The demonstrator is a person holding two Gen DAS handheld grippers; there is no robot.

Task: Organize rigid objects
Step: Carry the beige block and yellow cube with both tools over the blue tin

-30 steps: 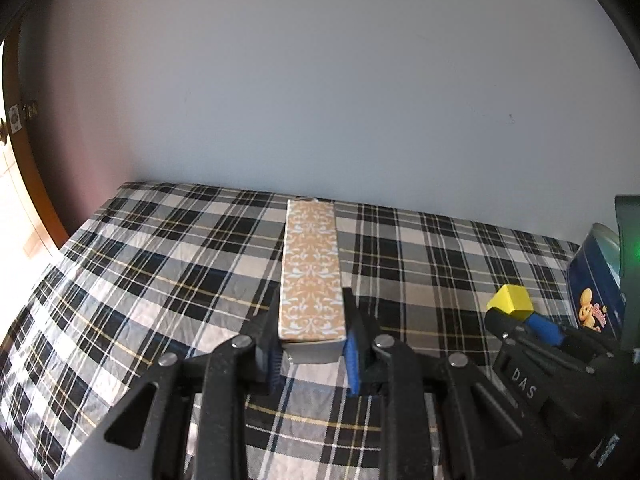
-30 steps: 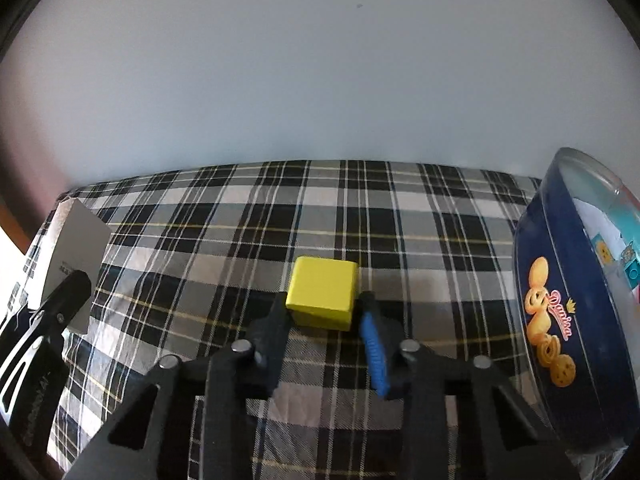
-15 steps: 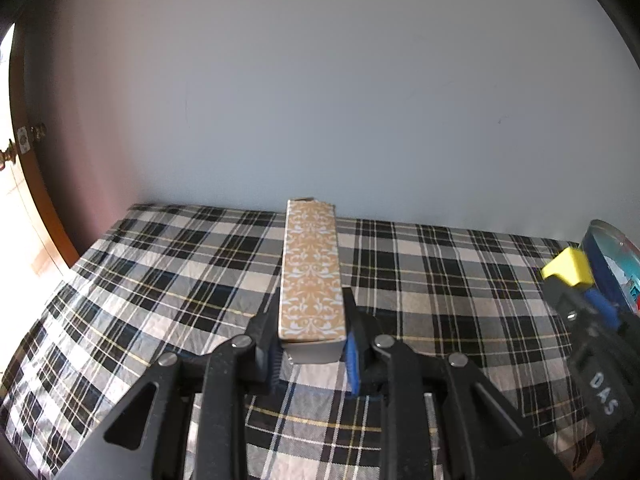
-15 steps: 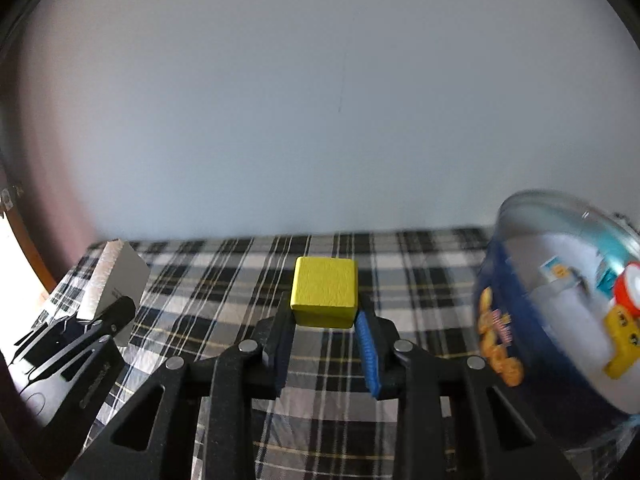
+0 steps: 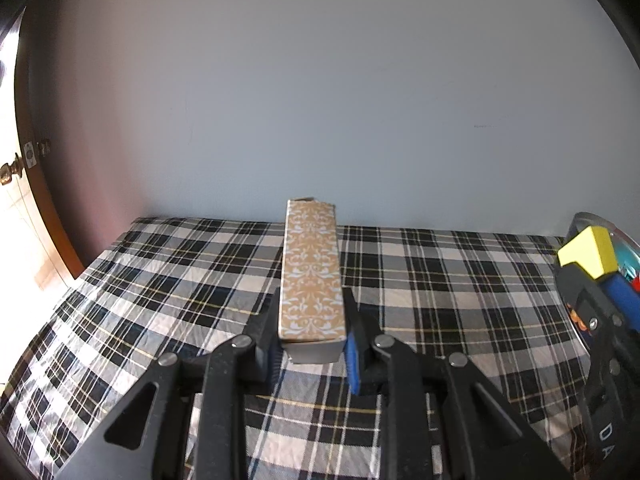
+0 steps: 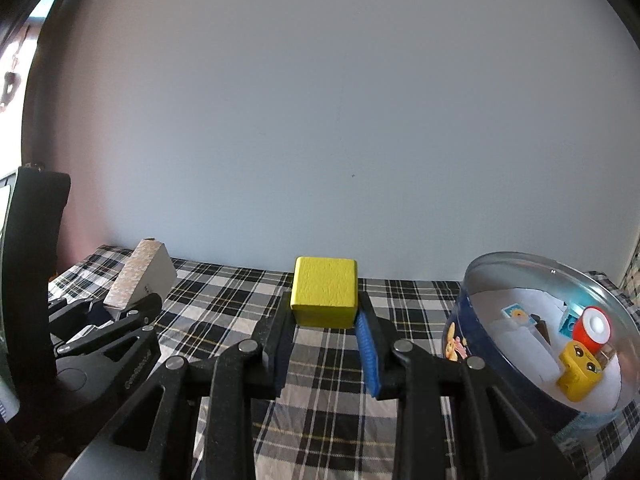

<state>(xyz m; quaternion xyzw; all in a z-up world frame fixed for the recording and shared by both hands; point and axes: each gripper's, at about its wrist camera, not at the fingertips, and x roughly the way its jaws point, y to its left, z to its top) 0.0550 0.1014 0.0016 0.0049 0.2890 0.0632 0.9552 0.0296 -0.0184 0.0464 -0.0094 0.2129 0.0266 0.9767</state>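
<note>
Gold-patterned cardboard, a long box, sits clamped at its near end in my left hand-held gripper, raised over the plaid-covered bench. My right hand-held gripper pinches a yellow cube, just left of the blue tin holding toy blocks.

Left gripper clamps patterned box above plaid cloth.
</note>
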